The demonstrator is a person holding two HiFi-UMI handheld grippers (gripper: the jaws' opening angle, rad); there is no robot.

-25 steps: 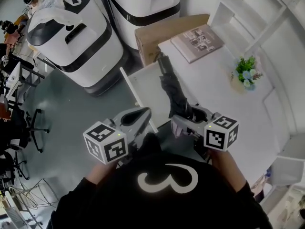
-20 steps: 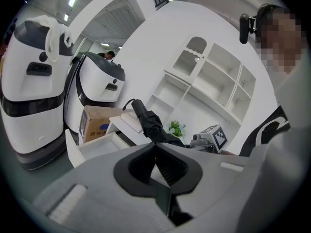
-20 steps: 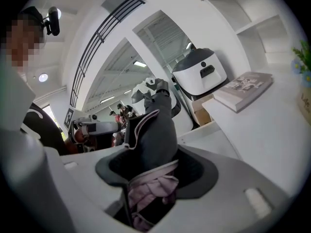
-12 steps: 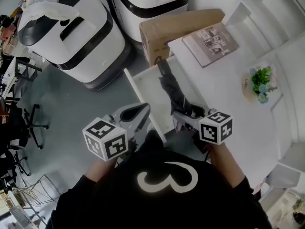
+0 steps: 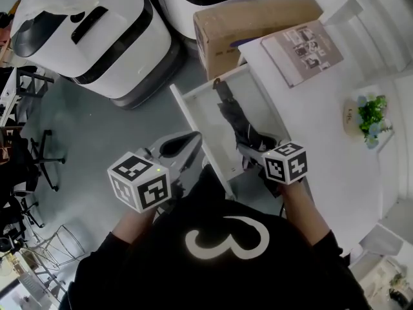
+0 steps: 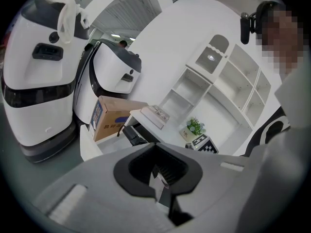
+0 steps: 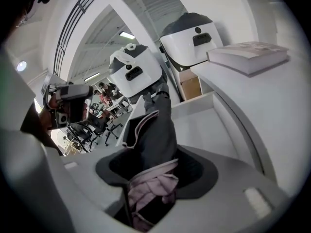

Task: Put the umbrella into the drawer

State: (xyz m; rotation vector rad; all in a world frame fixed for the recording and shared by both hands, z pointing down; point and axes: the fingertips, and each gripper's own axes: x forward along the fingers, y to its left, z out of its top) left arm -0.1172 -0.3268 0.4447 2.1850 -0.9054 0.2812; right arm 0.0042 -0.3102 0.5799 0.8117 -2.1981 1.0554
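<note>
A folded dark umbrella [image 5: 232, 112] lies lengthwise over the open white drawer [image 5: 188, 118], its strap end toward the cardboard box. My right gripper [image 5: 253, 148] is shut on the near end of it; in the right gripper view the dark and pinkish fabric [image 7: 158, 125] fills the gap between the jaws, with the drawer floor [image 7: 204, 115] beyond. Whether the umbrella touches the floor of the drawer is not visible. My left gripper [image 5: 192, 141] hangs left of the drawer's front, jaws together and empty. From the left gripper view the umbrella [image 6: 133, 134] shows in the drawer.
A white desk top [image 5: 310, 115] runs right of the drawer, with a book [image 5: 302, 44] and a small potted plant [image 5: 371, 115] on it. A cardboard box [image 5: 251, 21] stands behind the drawer. Large white machines [image 5: 90, 37] and office chairs [image 5: 32, 160] fill the floor at left.
My right gripper has sunk with the umbrella, which now lies lower and inside the drawer's outline. The left gripper has also dropped a little, still beside the drawer front.
</note>
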